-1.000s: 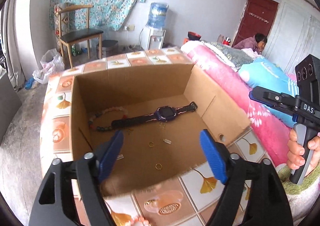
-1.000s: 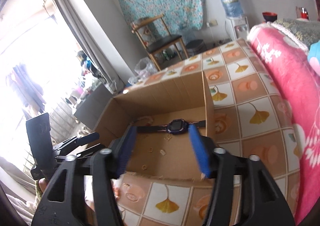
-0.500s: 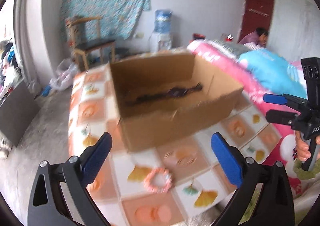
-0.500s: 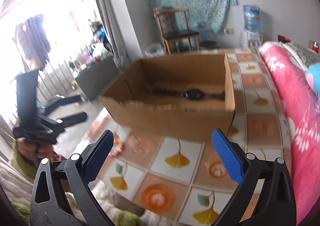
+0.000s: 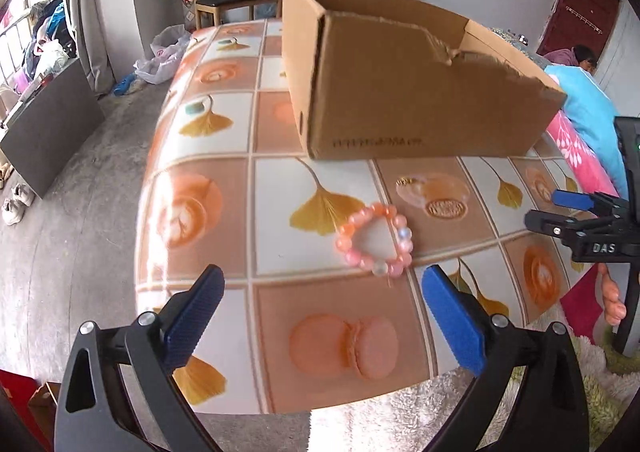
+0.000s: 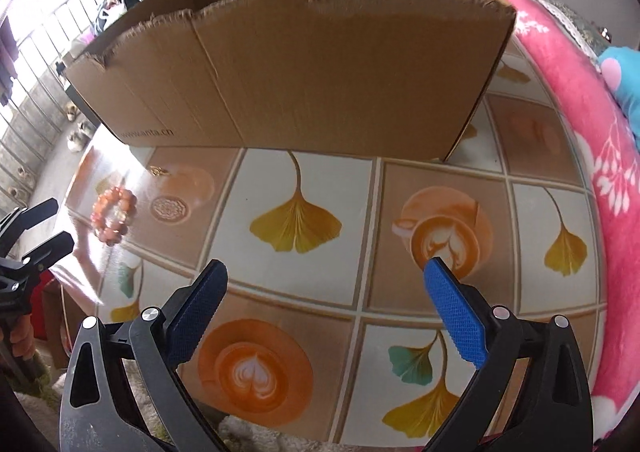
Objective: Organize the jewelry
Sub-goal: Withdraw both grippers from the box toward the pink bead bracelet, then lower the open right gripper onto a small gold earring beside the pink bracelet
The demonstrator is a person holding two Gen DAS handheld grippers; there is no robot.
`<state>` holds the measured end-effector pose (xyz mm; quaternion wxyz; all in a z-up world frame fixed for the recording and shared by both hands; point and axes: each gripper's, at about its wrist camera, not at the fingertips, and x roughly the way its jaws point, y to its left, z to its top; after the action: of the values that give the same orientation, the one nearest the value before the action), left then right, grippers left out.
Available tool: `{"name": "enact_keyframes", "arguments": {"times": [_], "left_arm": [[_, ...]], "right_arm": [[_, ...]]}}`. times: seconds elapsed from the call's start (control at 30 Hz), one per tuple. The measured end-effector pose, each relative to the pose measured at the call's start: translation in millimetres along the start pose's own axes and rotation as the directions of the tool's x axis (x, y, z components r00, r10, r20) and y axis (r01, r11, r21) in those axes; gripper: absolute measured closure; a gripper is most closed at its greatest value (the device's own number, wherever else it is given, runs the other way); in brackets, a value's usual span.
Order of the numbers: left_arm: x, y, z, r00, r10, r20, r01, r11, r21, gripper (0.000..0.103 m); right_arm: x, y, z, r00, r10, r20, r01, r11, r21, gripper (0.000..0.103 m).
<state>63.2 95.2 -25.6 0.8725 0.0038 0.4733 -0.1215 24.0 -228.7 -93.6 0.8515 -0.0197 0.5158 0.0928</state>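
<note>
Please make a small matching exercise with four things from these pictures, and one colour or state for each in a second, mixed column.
Things:
1. bead bracelet
2. cardboard box
3. left hand-held gripper
4. blanket

Descriptions:
A. open, holds nothing
B. pink with white branches
C. lies on the tablecloth, outside the box
D. brown, torn upper edge

Pairs: 1-C, 2-D, 3-A, 4-B

Bare tablecloth (image 5: 280, 232) lies open around the bead bracelet (image 5: 376, 240); the cardboard box (image 5: 400, 91) walls off the far side, the pink blanket (image 6: 580, 131) the right
</note>
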Motion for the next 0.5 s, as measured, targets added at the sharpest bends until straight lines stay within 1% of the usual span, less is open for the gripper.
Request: {"name": "enact_keyframes", "arguments": {"times": [0.1, 0.17, 0.2, 0.4, 0.5], "left_arm": [[8.0, -5.5, -5.2, 1.0, -0.004, -0.019, 0.004, 1.0, 0.02, 0.006], [11.5, -8.2, -7.4, 1.0, -0.006, -0.03, 0.007, 1.0, 0.022, 0.006], [12.6, -8.6, -8.9, 1.0, -0.003, -0.028, 0.004, 1.0, 0.022, 0.006], [16.1, -13.5, -12.5, 0.999, 0.029, -0.023, -0.028, 0.998, 0.058, 0.006], [17.9, -18.4, -15.2, 0.998, 0.063, -0.026, -0.06, 0.994, 0.09, 0.006]], "right_arm": [[8.1, 1.7, -0.7, 1.0, -0.008, -0.017, 0.008, 1.0, -0.002, 0.008], [10.7, 3.5, -1.1, 0.999, -0.045, -0.008, 0.045, 0.999, -0.02, 0.008], [11.2, 4.2, -1.3, 0.999, -0.05, -0.002, 0.05, 0.998, -0.026, 0.008], [12.6, 3.8, -3.0, 0.998, -0.054, 0.013, 0.055, 0.998, -0.025, 0.008], [12.8, 5.0, -8.7, 0.998, -0.054, 0.019, 0.054, 0.998, -0.028, 0.008]]}}
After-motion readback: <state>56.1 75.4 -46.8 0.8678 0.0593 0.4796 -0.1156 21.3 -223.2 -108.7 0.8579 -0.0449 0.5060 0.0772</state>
